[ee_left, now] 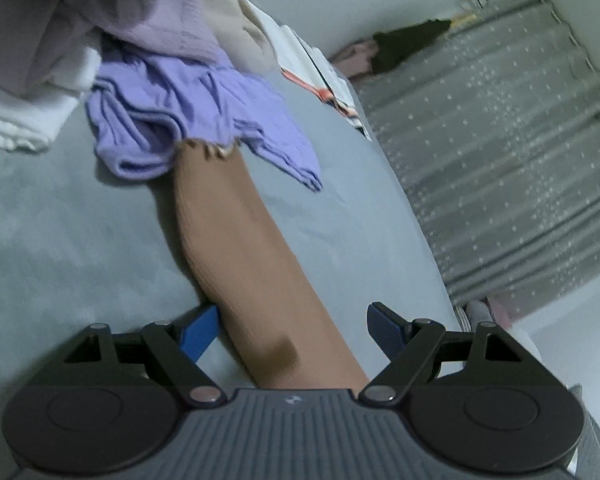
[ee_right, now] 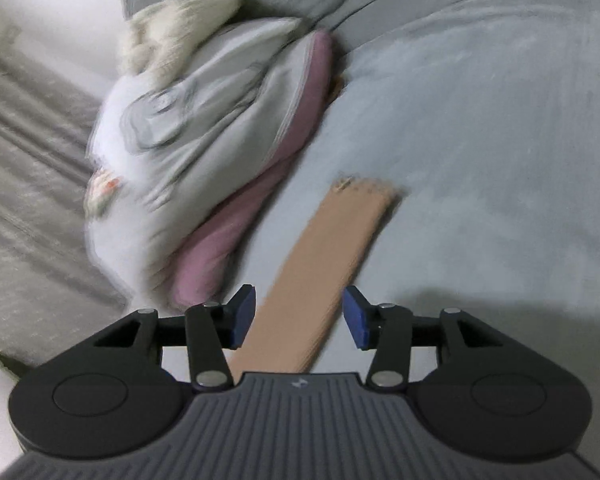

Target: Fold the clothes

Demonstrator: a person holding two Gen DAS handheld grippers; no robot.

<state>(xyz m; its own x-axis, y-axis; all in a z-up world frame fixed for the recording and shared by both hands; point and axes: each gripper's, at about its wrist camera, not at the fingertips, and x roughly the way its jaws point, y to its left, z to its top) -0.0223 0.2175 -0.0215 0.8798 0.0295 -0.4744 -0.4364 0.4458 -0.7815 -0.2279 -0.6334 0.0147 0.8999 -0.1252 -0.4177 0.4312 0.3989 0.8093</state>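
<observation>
A long tan knitted piece [ee_left: 240, 248] lies flat on the grey bed cover [ee_left: 60, 220]. In the left wrist view it runs from between my fingers up to a lilac garment [ee_left: 188, 120]. My left gripper [ee_left: 296, 332] is open, its blue pads on either side of the tan piece's near end. In the right wrist view the tan piece [ee_right: 332, 256] runs away from my right gripper [ee_right: 300, 316], which is open with its pads astride the near end. Its far end has a fringed edge.
A heap of white and pale purple clothes [ee_left: 60, 20] lies behind the lilac garment. A grey curtain or bed skirt [ee_left: 500, 160] hangs at the right. In the right wrist view a stack of white, grey and pink clothes [ee_right: 204, 152] lies left of the tan piece.
</observation>
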